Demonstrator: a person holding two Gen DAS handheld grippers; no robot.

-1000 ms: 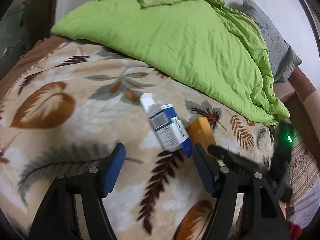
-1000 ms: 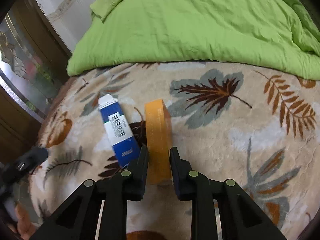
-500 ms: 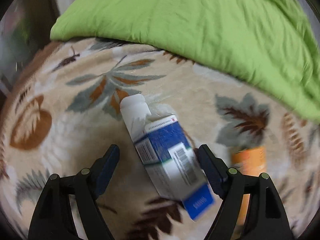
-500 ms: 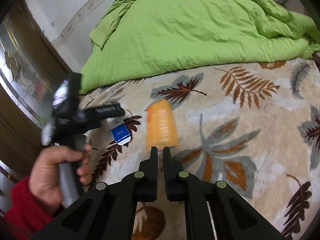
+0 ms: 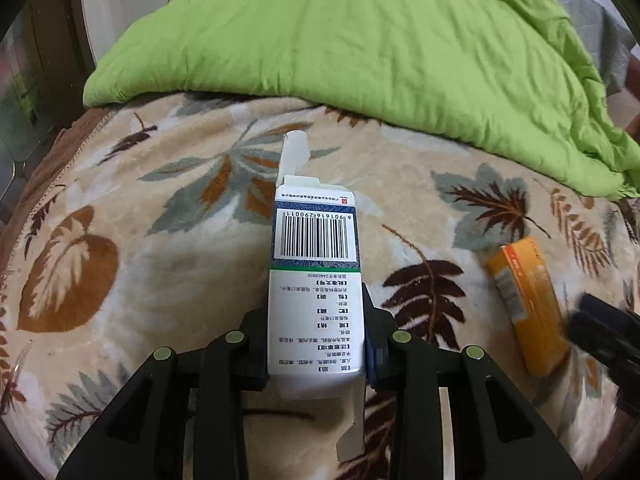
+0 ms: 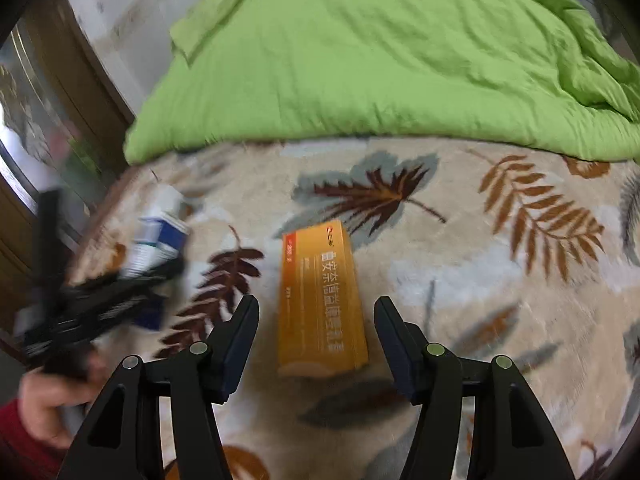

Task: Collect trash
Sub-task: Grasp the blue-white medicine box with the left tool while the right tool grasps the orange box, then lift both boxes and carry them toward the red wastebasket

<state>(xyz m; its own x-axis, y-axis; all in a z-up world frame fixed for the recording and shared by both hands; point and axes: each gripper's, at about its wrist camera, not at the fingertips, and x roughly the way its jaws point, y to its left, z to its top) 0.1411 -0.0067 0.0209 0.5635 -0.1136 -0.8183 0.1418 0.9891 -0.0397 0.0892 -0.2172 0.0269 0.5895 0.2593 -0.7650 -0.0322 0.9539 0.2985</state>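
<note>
Pickup step running on both sides. Left gripper [image 5: 316,344] is closing on the blue-and-white medicine carton [image 5: 314,276]; carton is sitting lengthwise between the jaws, pads pressing its side walls near the end closest to the camera, open top flap pointing away toward the green duvet [image 5: 360,48]. Right gripper [image 6: 316,340] is opening, jaws standing well apart, straddling the near end of the orange medicine box [image 6: 320,300], pads not touching it. Box is lying flat on the leaf-print blanket [image 6: 500,280], slightly skewed to the jaw line. Next move, my read: left needs to lift the carton clear without crushing thin card; right needs to settle lower, square up, then close across the box's narrow width.
</note>
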